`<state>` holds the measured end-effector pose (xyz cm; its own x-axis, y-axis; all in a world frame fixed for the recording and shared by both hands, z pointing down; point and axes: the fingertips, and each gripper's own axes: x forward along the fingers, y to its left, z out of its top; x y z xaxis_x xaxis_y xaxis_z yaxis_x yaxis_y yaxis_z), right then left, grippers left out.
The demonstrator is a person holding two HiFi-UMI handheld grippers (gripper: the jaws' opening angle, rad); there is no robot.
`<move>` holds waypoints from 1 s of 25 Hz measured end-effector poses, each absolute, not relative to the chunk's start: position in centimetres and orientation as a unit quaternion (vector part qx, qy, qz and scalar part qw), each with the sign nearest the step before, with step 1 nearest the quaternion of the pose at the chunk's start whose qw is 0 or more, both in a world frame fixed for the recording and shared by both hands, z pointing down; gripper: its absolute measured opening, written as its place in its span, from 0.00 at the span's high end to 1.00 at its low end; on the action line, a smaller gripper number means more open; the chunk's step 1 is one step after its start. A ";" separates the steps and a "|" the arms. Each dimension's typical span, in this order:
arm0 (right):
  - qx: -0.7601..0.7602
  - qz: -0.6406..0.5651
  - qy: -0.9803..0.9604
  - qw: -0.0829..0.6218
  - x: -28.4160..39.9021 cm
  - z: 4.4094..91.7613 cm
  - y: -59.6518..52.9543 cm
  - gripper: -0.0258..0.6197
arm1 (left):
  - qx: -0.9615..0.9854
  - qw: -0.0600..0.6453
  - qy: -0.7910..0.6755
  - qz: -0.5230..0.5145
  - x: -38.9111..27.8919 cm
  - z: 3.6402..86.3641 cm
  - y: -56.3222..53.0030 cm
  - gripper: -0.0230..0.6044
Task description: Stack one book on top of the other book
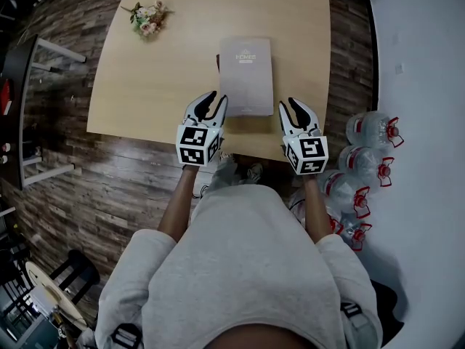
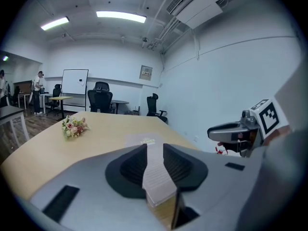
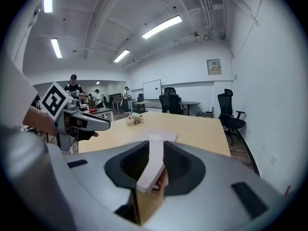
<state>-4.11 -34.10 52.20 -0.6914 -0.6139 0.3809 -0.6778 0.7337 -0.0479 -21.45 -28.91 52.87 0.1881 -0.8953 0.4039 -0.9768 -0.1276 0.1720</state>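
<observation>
The thin grey rectangular book (image 1: 247, 75) sits at the pale wooden table's (image 1: 145, 71) near edge, long axis running near to far. The left gripper (image 1: 214, 102) is clenched on its near-left corner and the right gripper (image 1: 293, 107) on its near-right, both equally close. The 2 gripper views show the jaws pinching the book; only the head view shows a dark sliver at the book's far-left side, possibly the other book.

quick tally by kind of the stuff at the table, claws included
book: 1 in plain sight
flower bunch: 1
claws: 2, the left claw and the right claw, each shut on a near corner of the book
total: 4
</observation>
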 end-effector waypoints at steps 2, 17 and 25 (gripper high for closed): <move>0.355 0.084 -0.916 0.168 -4.0 51.6 -33.8 0.86 | 0.745 0.195 -0.629 0.105 -21.4 52.6 -28.5 0.82; 0.382 0.038 -0.913 0.141 -1.6 47.8 -32.0 0.95 | 0.781 0.163 -0.592 0.110 -18.6 50.4 -26.5 0.95; 0.394 0.028 -0.909 0.134 -0.3 46.8 -31.1 0.95 | 0.791 0.146 -0.583 0.108 -18.4 49.0 -26.1 0.95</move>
<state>-0.32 -31.06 46.79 -0.6543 -0.7080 0.2657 -0.7231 0.6886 0.0542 -18.41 -26.10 49.02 0.2958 -0.8920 0.3420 -0.9553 -0.2763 0.1056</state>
